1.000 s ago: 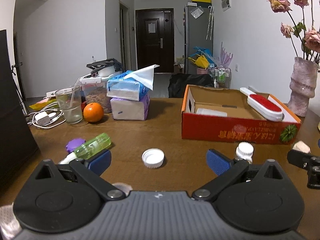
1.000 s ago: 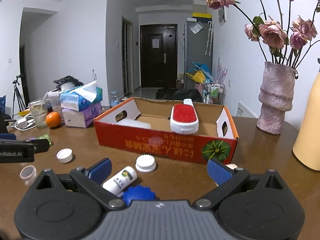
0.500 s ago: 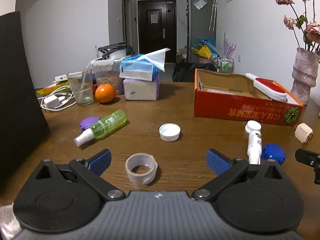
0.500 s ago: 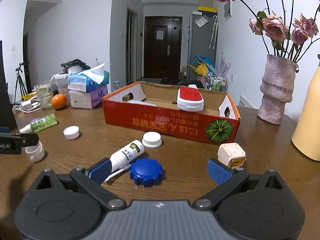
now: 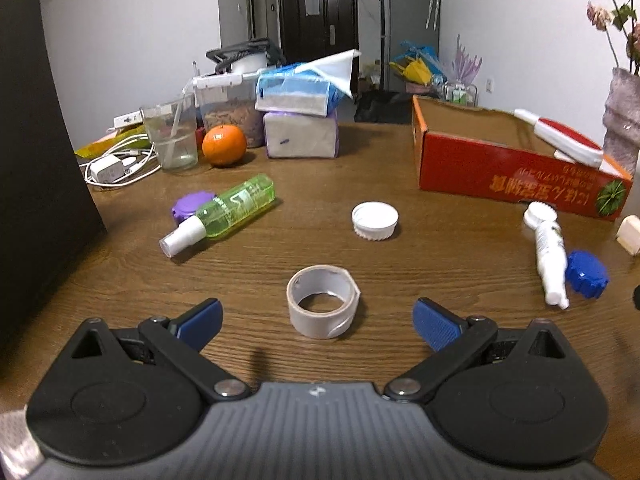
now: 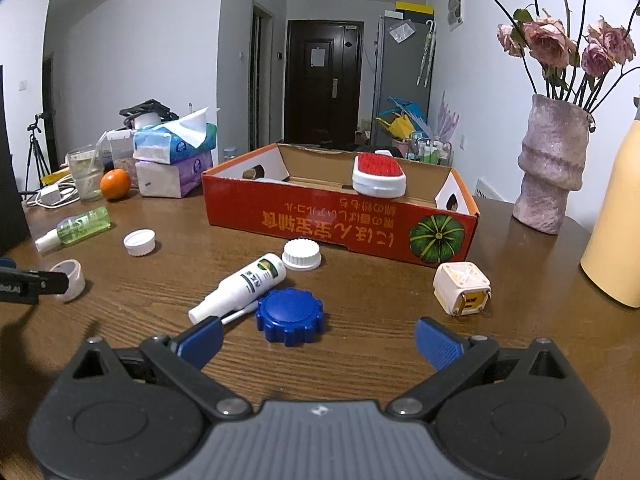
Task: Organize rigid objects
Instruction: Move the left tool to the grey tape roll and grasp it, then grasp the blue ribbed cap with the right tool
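My left gripper (image 5: 318, 322) is open and empty, with a roll of clear tape (image 5: 322, 306) on the table just ahead between its fingers. Beyond lie a white cap (image 5: 375, 221), a green spray bottle (image 5: 224, 213) and a purple cap (image 5: 190, 207). My right gripper (image 6: 318, 340) is open and empty, just behind a blue cap (image 6: 289, 315). A white spray bottle (image 6: 244, 285), a white cap (image 6: 301, 254) and a white cube (image 6: 462, 287) lie near it. The red cardboard box (image 6: 340, 224) holds a red brush (image 6: 378, 176).
An orange (image 5: 224, 145), a glass (image 5: 172, 136), tissue packs (image 5: 302, 120) and a charger with cables (image 5: 108, 168) stand at the back left. A dark panel (image 5: 36, 160) is at the left edge. A pink vase (image 6: 550, 164) and a yellow bottle (image 6: 616, 216) stand at the right.
Both grippers have drawn back from the table's objects and risen. The tape roll has come into view between the left fingers. The blue cap and white cube now lie ahead of the right gripper.
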`<state>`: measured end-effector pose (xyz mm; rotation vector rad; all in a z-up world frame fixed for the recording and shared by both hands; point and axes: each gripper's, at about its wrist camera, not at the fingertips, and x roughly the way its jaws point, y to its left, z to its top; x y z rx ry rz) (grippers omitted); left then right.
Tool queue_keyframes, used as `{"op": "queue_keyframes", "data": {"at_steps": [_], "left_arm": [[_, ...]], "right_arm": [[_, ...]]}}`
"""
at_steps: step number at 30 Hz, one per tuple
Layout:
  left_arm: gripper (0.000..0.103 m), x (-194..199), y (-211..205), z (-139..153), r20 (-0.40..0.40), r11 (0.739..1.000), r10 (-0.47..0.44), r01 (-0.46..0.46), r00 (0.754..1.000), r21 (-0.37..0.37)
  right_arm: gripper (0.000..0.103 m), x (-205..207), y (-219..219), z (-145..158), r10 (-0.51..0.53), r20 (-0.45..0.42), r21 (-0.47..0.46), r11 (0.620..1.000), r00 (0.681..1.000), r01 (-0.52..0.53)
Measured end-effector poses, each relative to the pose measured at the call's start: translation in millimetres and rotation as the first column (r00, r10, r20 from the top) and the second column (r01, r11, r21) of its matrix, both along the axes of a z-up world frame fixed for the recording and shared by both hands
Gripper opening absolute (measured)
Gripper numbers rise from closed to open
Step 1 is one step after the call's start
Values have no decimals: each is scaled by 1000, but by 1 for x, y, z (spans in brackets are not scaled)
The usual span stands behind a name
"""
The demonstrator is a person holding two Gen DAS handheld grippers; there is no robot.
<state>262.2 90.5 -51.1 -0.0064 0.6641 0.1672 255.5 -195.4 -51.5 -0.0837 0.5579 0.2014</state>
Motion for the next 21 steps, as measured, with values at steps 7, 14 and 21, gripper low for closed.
{"op": "queue_keyframes", "data": {"at_steps": [7, 14, 21], "left_arm": [[103, 18, 4, -11, -34, 1000, 10, -9, 999, 16], [82, 30, 3, -17, -44, 1000, -9, 10, 999, 16], [46, 30, 1, -16, -28, 999, -33, 34, 999, 9]], "right_arm": [[102, 7, 1, -8, -3, -30, 1, 1000, 1000, 3], [102, 12, 5, -12, 1, -44, -3, 1000, 999, -1], [102, 19, 7, -16, 0, -52, 5, 1000, 999, 0]]}}
